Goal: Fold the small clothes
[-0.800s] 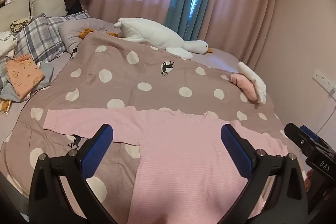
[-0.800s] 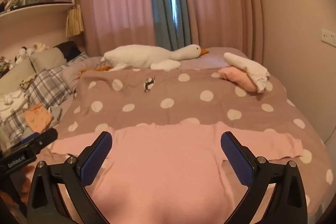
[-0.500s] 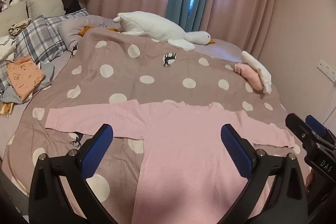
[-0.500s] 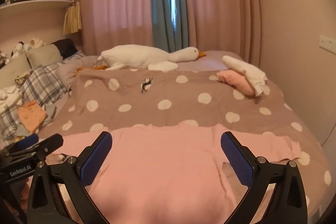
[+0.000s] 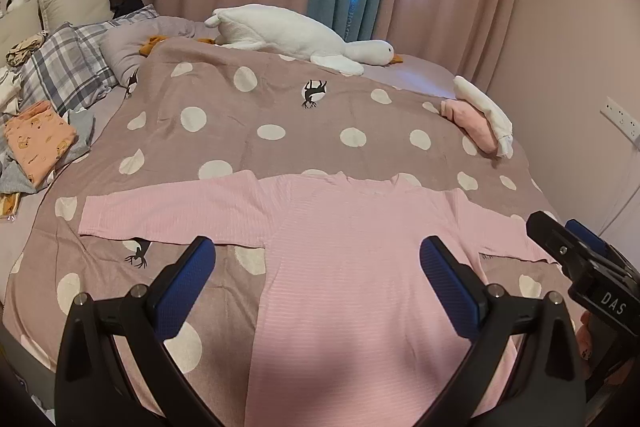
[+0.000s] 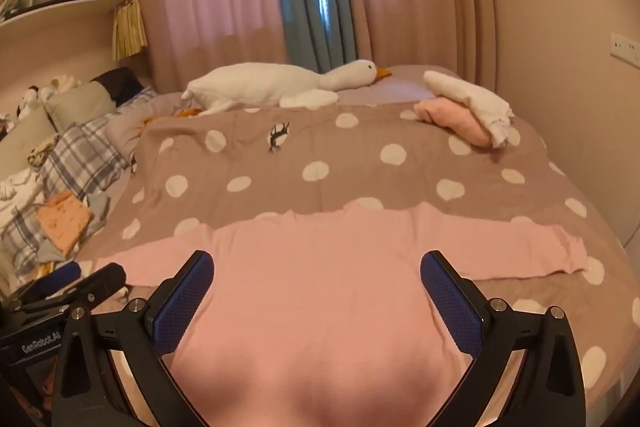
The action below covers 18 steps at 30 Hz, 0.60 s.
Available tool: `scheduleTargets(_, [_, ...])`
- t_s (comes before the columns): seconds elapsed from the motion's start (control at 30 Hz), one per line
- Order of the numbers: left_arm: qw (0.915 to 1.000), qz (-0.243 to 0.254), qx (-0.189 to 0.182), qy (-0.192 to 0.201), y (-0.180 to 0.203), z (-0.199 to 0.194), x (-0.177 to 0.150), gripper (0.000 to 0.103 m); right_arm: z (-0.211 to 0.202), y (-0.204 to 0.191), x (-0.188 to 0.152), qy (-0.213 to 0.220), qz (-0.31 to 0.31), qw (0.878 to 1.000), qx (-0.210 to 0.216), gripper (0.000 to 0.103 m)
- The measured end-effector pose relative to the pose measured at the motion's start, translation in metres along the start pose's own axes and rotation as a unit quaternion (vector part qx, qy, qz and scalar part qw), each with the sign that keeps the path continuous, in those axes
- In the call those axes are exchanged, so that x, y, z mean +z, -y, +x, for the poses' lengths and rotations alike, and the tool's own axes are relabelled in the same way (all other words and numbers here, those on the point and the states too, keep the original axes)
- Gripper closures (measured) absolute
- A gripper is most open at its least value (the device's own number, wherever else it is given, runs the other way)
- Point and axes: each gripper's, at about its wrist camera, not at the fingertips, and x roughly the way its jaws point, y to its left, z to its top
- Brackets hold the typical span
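While the pink ribbed long-sleeved top [image 5: 360,247] lies flat, sleeves out, on the brown polka-dot blanket [image 5: 280,115], it looks soft, light, floppy; grab sleeve cuffs/hem corners. Left gripper [image 5: 318,281] & right gripper [image 6: 316,293] hover over it, both wide, holding nothing.

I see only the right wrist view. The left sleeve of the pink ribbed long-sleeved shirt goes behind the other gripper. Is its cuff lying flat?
Observer: Yes. In the left wrist view, the left sleeve of the pink ribbed long-sleeved shirt lies flat and straight on the brown polka-dot blanket, with the cuff not folded.
Operator: And the left gripper, does it hold something?
Observer: No. The left gripper is wide open and empty, over the shirt's body.
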Motion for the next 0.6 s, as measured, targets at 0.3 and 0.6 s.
scheduleTargets(0.3, [0.9998, -0.006, -0.016, -0.01, 0.0003, 0.0001, -0.0024, 0.001, 0.001, 0.0033, -0.0022, -0.016, 0.007, 1.0, 0.007, 0.001])
scheduleTargets(0.6, [0.9997, -0.011, -0.015, -0.013, 0.0001, 0.0001, -0.0056, 0.001, 0.0015, 0.0009, -0.0065, -0.018, 0.005, 1.0, 0.006, 0.001])
